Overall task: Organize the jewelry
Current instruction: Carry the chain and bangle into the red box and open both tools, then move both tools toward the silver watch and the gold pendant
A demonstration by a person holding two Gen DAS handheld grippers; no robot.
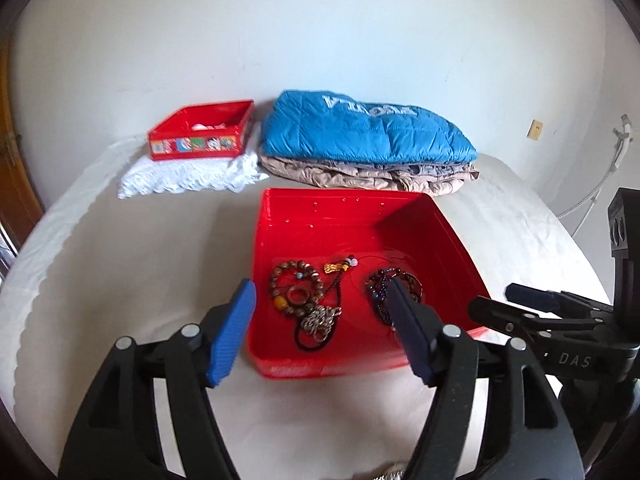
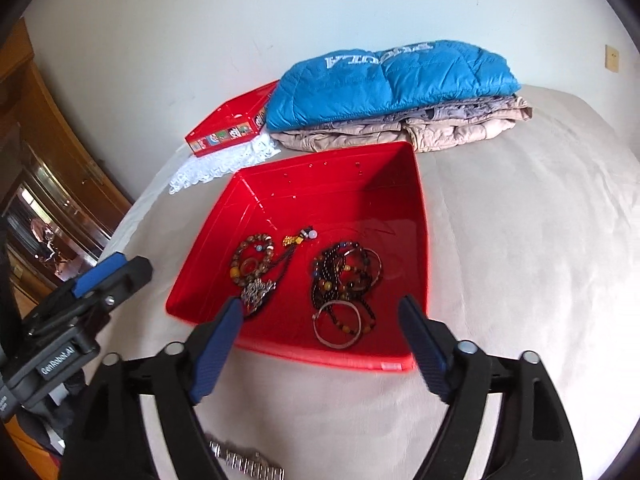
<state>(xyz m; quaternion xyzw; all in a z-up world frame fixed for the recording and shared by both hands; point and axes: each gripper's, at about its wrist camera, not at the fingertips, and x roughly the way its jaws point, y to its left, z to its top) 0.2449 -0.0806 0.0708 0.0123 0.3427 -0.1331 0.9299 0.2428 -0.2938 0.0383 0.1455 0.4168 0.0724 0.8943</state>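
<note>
Both the left gripper (image 1: 322,324) and the right gripper (image 2: 320,344) are released and hold nothing. The jewelry (image 2: 344,284) lies in the near part of the red tray (image 2: 340,184) on the bed (image 2: 520,260). A watch (image 2: 248,464) lies near, outside the tray. Go down slowly and pinch one piece only.

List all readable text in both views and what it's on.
"DAS": on the right gripper body, left wrist view.
"GenRobot.AI": on the left gripper body, right wrist view.
White lettering on the blue jacket: upside down, not fully readable.
Pictures on the small red box: too small to read.
</note>
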